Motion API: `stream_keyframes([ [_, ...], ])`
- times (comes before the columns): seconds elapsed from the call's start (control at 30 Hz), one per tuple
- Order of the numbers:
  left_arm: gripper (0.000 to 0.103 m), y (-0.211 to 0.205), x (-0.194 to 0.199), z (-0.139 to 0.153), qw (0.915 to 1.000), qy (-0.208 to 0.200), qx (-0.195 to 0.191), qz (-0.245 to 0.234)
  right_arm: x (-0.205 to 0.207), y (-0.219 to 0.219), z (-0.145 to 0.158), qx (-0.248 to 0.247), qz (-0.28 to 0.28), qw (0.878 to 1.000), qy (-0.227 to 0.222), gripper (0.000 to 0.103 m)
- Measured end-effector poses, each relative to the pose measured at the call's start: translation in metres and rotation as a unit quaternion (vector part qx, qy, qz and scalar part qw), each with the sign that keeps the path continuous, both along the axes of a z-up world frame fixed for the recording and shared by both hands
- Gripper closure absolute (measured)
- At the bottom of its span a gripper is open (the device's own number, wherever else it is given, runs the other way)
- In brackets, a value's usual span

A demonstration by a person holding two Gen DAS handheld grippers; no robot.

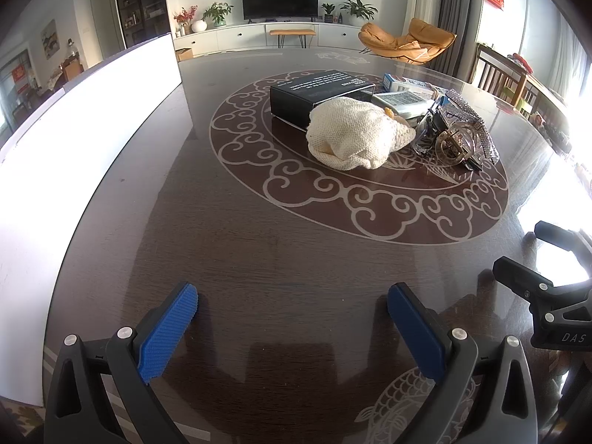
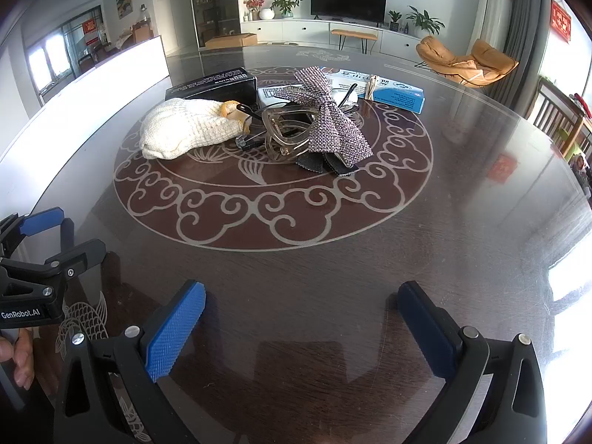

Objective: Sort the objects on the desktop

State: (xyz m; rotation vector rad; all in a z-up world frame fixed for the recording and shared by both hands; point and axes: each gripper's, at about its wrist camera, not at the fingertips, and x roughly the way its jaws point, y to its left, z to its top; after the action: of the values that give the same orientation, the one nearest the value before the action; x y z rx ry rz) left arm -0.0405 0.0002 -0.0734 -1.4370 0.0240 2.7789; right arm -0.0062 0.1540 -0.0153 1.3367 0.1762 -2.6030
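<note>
Desktop clutter piled at the centre of a dark patterned table, both grippers held back from it.

A black box is seen behind a cream knitted pouch, with a blue-and-white carton, a rhinestone bow and a translucent hair claw beside them. The left gripper and right gripper are held with fingers spread apart, nothing between them.

Bare table before pile; knit pouch, rhinestone bow block centre.
</note>
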Motion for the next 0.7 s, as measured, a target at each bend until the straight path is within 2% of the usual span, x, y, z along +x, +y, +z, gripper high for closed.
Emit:
stream_keyframes([
  [0.7,0.0,-0.0003,-0.0003,-0.0006,1.0,0.001,0.0,0.0,0.0002,-0.0006,-0.0002,0.0,-0.004,1.0,0.001,0.0],
])
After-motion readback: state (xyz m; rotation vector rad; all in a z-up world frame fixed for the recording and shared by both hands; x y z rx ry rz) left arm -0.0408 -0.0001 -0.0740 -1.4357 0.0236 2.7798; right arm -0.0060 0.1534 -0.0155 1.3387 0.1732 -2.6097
